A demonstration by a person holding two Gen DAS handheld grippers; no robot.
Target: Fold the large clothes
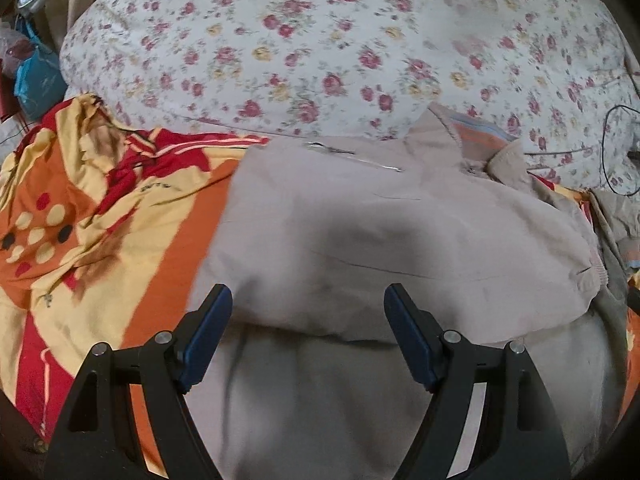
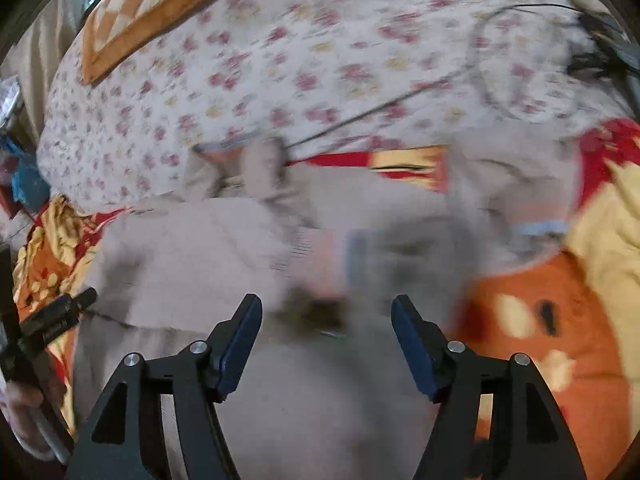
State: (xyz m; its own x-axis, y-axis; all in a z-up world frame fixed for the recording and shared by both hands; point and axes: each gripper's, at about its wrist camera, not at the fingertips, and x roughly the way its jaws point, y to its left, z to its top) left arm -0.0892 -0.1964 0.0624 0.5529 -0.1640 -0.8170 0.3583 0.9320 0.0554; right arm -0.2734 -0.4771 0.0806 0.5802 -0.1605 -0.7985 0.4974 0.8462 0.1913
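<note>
A beige jacket lies on a bed, spread over an orange, red and yellow patterned sheet, with a white floral quilt bunched beyond it. At the left, the left gripper hovers over the jacket's near part with its fingers wide apart and nothing between them; the cloth lies directly ahead of and below them. From this view the jacket's collar, with a striped orange lining, sits at the far right, so the garment seems to run lengthways away from the camera, collar end farthest. A sleeve with a ribbed cuff lies folded across the body toward the right. Further right, the right gripper also hangs over the jacket, fingers apart and empty; its view is blurred, though a striped ribbed edge shows just ahead. Both grippers look about equally near the near edge, the likely next hold.
</note>
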